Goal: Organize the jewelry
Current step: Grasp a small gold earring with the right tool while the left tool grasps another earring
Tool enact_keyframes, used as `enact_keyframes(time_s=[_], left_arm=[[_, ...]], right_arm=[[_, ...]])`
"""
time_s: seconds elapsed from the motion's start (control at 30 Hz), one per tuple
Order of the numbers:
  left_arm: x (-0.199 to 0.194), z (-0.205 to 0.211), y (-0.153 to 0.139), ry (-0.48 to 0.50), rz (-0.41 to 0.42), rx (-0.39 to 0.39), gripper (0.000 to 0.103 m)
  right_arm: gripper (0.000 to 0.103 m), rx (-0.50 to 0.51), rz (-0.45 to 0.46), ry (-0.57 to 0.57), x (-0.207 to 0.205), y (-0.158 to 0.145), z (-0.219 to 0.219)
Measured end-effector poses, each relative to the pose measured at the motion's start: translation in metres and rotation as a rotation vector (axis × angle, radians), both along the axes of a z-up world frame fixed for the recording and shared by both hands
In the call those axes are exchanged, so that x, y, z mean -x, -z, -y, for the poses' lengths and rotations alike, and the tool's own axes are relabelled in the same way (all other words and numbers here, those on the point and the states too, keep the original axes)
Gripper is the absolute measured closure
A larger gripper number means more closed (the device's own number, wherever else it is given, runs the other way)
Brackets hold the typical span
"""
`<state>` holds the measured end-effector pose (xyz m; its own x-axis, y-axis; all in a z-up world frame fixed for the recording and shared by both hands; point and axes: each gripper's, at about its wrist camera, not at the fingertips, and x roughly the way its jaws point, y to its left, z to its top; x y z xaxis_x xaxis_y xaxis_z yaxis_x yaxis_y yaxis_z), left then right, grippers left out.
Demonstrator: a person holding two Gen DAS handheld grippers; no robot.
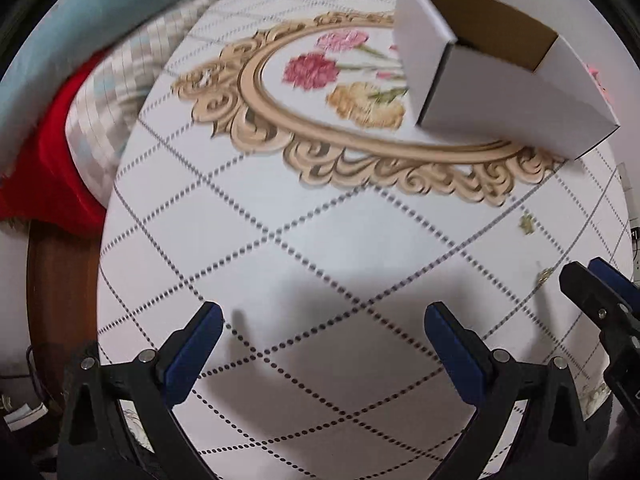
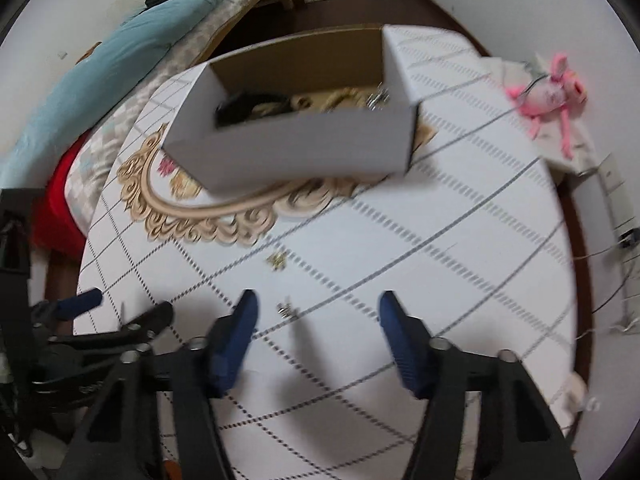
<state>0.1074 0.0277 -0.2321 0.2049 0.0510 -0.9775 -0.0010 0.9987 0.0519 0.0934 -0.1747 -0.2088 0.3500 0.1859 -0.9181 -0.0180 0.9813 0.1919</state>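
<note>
**Jewelry partly boxed, two small pieces left on the table**

Table (image 2: 460, 208) first: its white cloth with dotted diamond lines and a gold floral medallion fills both views beneath the grippers. Ahead of both grippers, at the far side of the cloth, stands the white cardboard box (image 2: 288, 152), open at the top. From the right wrist view its long axis runs across the picture, left to right, with one long white wall turned toward the right gripper. Inside it lie a dark item and some pale and metallic pieces, too blurred to name, so part of the sorting looks done.

Left gripper (image 1: 324, 344) hangs over bare cloth with its blue pads wide apart and nothing between them. Right gripper (image 2: 318, 340) also stands apart, narrower, and holds nothing.

What remains, as far as the pictures show, are two loose pieces. A gold-coloured trinket (image 2: 277, 261) lies on the cloth between the right gripper and the box. A smaller metallic piece (image 2: 288, 311) lies just ahead of the right gripper's tips, toward its left pad, not yet touched. Both are too small and blurred to tell their long axis or which way they point. I judge the nearer piece the next one to pick.
</note>
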Motion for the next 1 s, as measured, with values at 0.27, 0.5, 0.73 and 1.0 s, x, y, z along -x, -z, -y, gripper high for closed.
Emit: enact_keyframes(time_s=[0.27, 0.5, 0.73, 1.0], left_arm=[[0.007, -0.007, 0.008, -0.007, 0.001, 0.014, 0.0], [0.006, -0.016, 0.012, -0.036, 0.002, 0.068, 0.0], [0.007, -0.018, 0.003, -0.081, 0.07, 0.129, 0.001], [-0.01, 0.057, -0.006, 0.093, 0.14, 0.104, 0.002]], right_arm=[[0.069, -0.033, 0.0, -0.06, 0.004, 0.014, -0.026], [0.095, -0.005, 0.005, -0.064, 0.005, 0.024, -0.033], [0.095, -0.043, 0.032, -0.002, 0.006, 0.012, 0.0], [0.095, -0.012, 0.039, 0.111, 0.005, 0.009, 0.053]])
